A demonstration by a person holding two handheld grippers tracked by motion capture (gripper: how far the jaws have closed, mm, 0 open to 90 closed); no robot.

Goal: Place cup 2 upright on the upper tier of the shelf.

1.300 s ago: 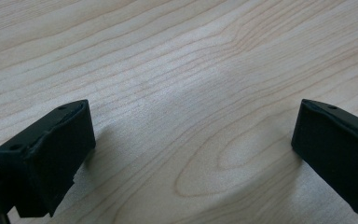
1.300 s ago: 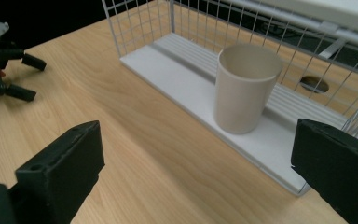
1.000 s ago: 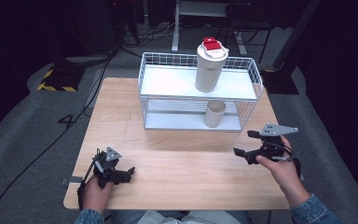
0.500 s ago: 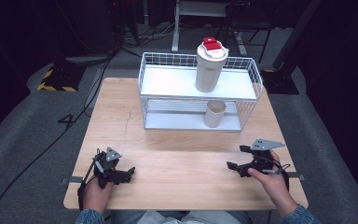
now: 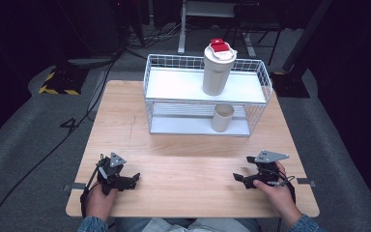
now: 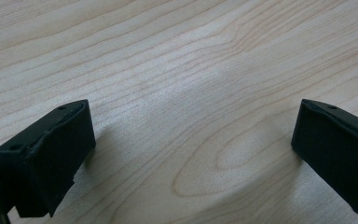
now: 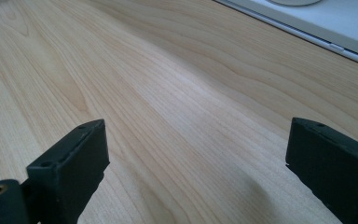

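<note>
On the wooden table point(image 5: 188, 159) stands a white wire rack point(image 5: 205, 96) with two shelves. A tall cream tumbler with a red lid point(image 5: 217, 67) stands upright on the upper shelf. A small beige cup point(image 5: 221, 117) sits on the lower shelf. My left gripper point(image 5: 134, 178) rests low at the front left of the table, open and holding nothing point(image 6: 193, 154). My right gripper point(image 5: 239, 178) rests at the front right, open and holding nothing as well point(image 7: 196, 172). Both point toward the middle of the table.
The rack's white base edge point(image 7: 307, 28) crosses the top right of the right gripper view. Bare wood lies between the grippers and the rack. Grey carpet, cables and a yellow-black striped plate point(image 5: 58, 83) surround the table.
My right gripper has come down and back toward the table's front edge, from a raised position to resting low near the wood. The left gripper has stayed put.
</note>
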